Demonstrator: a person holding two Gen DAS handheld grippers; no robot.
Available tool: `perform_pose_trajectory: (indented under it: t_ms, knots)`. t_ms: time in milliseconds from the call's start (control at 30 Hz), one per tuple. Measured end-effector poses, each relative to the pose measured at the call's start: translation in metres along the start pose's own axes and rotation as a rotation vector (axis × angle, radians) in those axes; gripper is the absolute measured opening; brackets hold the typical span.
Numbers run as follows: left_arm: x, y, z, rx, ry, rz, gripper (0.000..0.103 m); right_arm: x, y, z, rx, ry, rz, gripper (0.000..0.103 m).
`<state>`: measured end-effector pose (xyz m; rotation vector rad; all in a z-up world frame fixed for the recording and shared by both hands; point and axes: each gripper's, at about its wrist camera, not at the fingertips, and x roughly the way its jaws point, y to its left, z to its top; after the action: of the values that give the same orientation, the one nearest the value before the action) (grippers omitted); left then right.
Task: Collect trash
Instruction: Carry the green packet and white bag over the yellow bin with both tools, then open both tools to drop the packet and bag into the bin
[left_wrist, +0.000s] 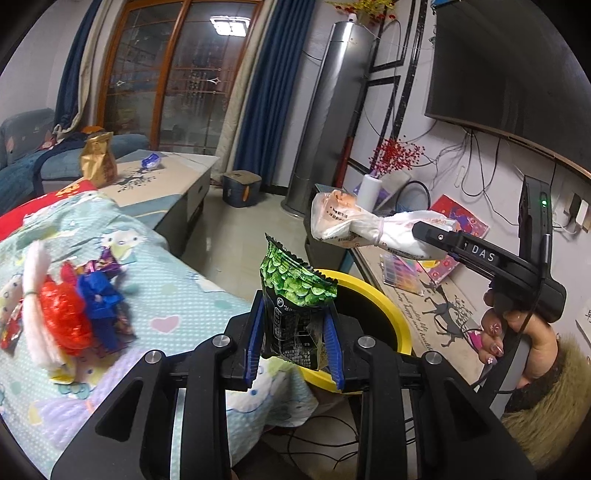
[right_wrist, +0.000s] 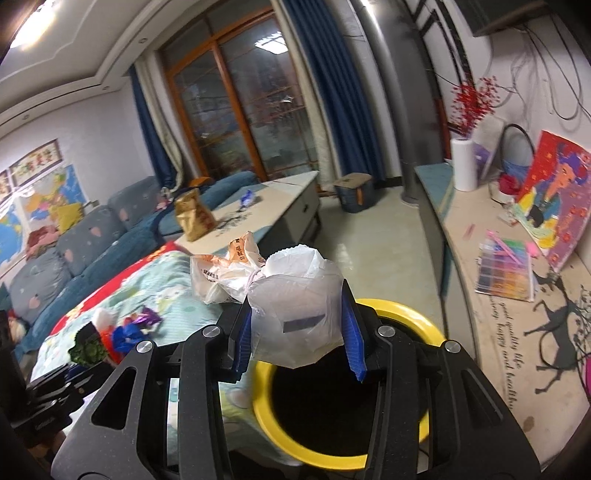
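Left wrist view: the left hand-held gripper (left_wrist: 295, 341) clamps a green snack wrapper (left_wrist: 295, 299) upright, its top edge at 12 o'clock, just short of the yellow-rimmed bin (left_wrist: 384, 295). At 2 o'clock the right hand-held gripper (left_wrist: 424, 230) pinches a knotted white plastic bag (left_wrist: 351, 221). Right wrist view: that bag (right_wrist: 295, 317) hangs directly above the bin's (right_wrist: 406, 310) dark mouth. Good practice, judged: carry each piece fully over the opening before letting go, lower slightly, and release 1 at a time. More wrappers (left_wrist: 81, 310) lie on the bed at 9 o'clock.
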<state>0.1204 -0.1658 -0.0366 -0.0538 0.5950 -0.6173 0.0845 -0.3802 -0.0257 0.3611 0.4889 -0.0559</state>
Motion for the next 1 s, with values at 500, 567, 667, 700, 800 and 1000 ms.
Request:
perform_pose_trajectory:
  t_ms: [500,567,667,700,800,1000]
  knots:
    - [0.066,-0.057,-0.017,0.073,0.08,-0.082,0.028,0.019,-0.065,-0.005,0.086,0.091,-0.159,0.034]
    - [0.077,-0.062,-0.02,0.08,0.097,-0.087,0.029,0.021,-0.073,-0.008,0.102,0.104,-0.173,0.034]
    - [0.091,-0.069,-0.025,0.088,0.116,-0.095,0.029,0.025,-0.083,-0.011,0.124,0.125,-0.185,0.035]
    - [0.096,-0.072,-0.026,0.093,0.121,-0.097,0.029,0.026,-0.086,-0.012,0.128,0.133,-0.189,0.035]
    - [0.109,-0.075,-0.028,0.097,0.127,-0.106,0.032,0.03,-0.092,-0.016,0.139,0.151,-0.197,0.036]
    - [0.136,-0.069,-0.034,0.055,0.162,-0.125,0.076,0.039,-0.095,-0.022,0.148,0.205,-0.167,0.058]
